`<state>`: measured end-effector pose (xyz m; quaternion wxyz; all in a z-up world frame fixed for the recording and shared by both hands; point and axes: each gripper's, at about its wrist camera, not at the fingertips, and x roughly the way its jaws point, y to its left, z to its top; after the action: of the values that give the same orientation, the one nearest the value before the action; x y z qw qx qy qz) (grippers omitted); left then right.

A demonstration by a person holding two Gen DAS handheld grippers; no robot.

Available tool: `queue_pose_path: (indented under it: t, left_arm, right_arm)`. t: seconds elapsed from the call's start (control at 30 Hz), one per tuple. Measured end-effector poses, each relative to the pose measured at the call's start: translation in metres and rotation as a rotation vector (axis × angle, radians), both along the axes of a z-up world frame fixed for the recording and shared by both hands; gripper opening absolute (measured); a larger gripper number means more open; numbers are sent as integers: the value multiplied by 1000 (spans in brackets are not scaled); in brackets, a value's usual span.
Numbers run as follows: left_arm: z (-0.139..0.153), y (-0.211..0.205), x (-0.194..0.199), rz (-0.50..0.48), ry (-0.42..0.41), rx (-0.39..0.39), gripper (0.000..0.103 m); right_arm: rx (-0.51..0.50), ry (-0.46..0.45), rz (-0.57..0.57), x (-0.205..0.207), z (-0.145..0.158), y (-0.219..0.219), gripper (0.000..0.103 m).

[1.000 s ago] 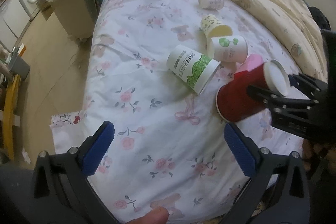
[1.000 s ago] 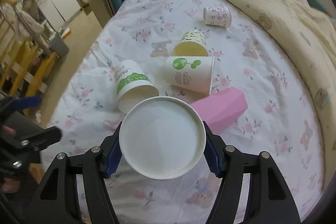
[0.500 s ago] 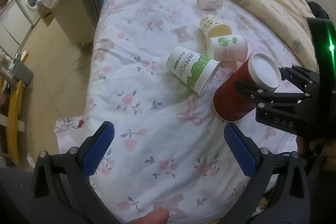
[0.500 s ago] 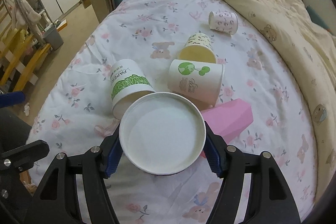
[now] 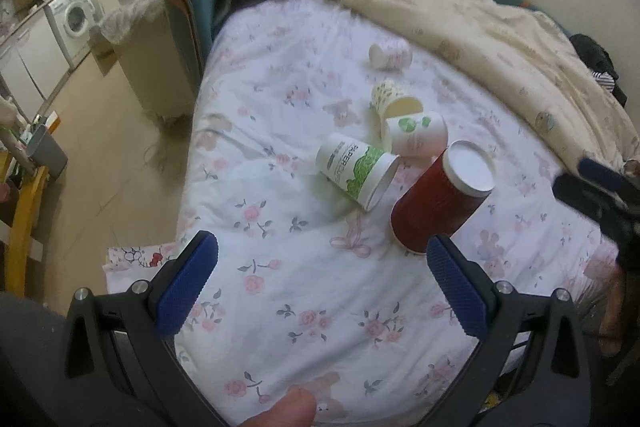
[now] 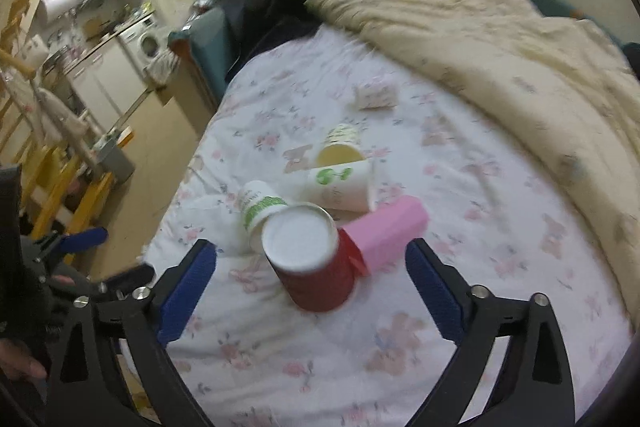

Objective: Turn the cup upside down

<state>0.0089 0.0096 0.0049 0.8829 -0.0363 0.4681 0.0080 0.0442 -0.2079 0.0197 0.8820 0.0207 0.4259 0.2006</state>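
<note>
1. Now the red cup stands mouth-down on the floral bedsheet, its white base facing up, and it leans a little to one side.
2. The right gripper has its 2 blue-padded fingers spread wide on either side of the red cup, with clear gaps between the pads and the cup wall; nothing is held.
3. The left gripper is likewise wide apart and holds nothing; it hangs over bare sheet nearer the bed's edge, and the red cup sits just beyond its right finger.
4. In the left wrist view the right gripper shows only as a dark, blurred shape at the right edge, apart from the cup.
5. Behind the red cup, 1 green-and-white paper cup lies on its side, its mouth toward the red cup and close to it.
6. A pink cup lies on its side just beside the red cup; whether they touch I cannot tell.
7. Farther back lie a white cup with a green leaf print, a yellow-lined cup and a small patterned cup, all tipped over.
8. A cream quilt is bunched along the far side of the bed.
</note>
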Motion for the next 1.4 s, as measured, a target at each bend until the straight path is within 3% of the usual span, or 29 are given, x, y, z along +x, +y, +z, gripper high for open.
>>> queue_pose_path:
  t: [0.13,0.47,0.67,0.87,1.4]
  left_arm:
    - [0,-5,-11,-20,-1,-12,103]
    - [7,-11,-41,-7,-116,11,103]
    - [3,-8,-37,41,-113,10,103]
    - [0,-8,-36,36,-112,-3,103]
    - [-1,-10,-36,38,-109,-5,103]
  right_arm:
    - [-67,-53,-68,-33,3,-6,101]
    - [-9,-89,-178,-73,-8,-24,101]
    - [-21,-90,-193,-68,-16,-18,101]
    - [-85,-149,-175,-69,-16,-5,101]
    - [-33,-115,-195,-66,-17,-14,101]
